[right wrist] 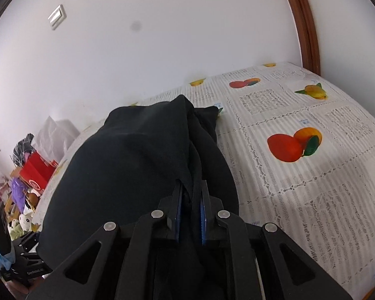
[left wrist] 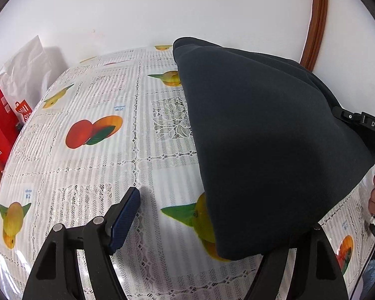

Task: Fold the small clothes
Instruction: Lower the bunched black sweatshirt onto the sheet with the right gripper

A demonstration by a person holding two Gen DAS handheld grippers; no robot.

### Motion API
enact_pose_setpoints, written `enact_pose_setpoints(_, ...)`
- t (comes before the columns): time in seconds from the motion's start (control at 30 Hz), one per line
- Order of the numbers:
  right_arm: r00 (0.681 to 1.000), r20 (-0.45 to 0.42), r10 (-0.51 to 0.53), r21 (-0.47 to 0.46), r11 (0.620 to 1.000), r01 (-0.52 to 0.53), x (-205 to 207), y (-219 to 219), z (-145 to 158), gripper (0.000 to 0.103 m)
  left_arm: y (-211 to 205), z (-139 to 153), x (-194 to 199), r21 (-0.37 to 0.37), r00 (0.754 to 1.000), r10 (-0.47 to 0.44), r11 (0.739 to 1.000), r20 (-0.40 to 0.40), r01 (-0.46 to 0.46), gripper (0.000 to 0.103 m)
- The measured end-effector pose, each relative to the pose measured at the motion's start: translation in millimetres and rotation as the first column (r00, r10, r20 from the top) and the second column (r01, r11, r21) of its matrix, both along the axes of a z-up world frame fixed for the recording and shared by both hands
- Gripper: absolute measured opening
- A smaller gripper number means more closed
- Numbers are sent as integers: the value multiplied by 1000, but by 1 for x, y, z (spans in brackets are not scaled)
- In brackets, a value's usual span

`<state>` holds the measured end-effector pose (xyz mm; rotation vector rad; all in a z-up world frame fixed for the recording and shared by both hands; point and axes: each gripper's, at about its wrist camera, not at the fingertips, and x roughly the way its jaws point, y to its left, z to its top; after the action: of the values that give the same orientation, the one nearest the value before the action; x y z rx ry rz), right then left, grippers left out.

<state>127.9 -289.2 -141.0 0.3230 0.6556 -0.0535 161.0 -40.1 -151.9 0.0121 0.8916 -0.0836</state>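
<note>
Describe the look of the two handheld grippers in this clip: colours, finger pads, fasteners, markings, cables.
Both are matte black plastic linkage grippers. The left gripper has triangular cut-outs in its arms, silver round pins at the pivots, and a dark blue textured pad on the visible finger. The right gripper has the same black arms, four silver pins and blue ribbed pads. In the left wrist view its body shows white "DAS" lettering and a thin dark cable.

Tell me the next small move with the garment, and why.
Probably close the left gripper on the dark garment's near corner. The right gripper is already shut on a bunched fold, lifting the cloth off the table, while the left jaws stand open with that corner draped over one finger.
</note>
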Motion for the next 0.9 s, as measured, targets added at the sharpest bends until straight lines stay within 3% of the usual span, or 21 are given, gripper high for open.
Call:
enact_pose_setpoints(0.2,999,-41,19,-128,991,-24,-23,9,11,16,-1,-1,-2,38,1000,-12,999,22,11,76)
enact_pose_setpoints(0.37,999,-38,-4,-170,985,-2,-53,9,11,20,-1,2,-6,32,1000,-12,999,17,11,76)
enact_pose_setpoints(0.47,998,-61,-15,-160,987,5,-68,4,4,23,0,4,-17,50,999,-31,998,6,31,76)
enact_pose_setpoints(0.6,999,-29,-40,-133,990,35,-82,4,23,24,1,9,-36,83,998,-54,995,25,51,75)
enact_pose_setpoints(0.73,999,50,4,-147,989,4,-85,24,39,27,4,24,-54,60,996,-65,996,60,61,75)
enact_pose_setpoints(0.8,999,23,43,-140,989,-40,-77,32,33,27,6,33,-59,38,995,-60,998,78,58,75)
enact_pose_setpoints(0.9,998,-51,21,-190,981,-30,-66,37,10,24,7,47,-59,-1,993,-69,998,98,69,75)
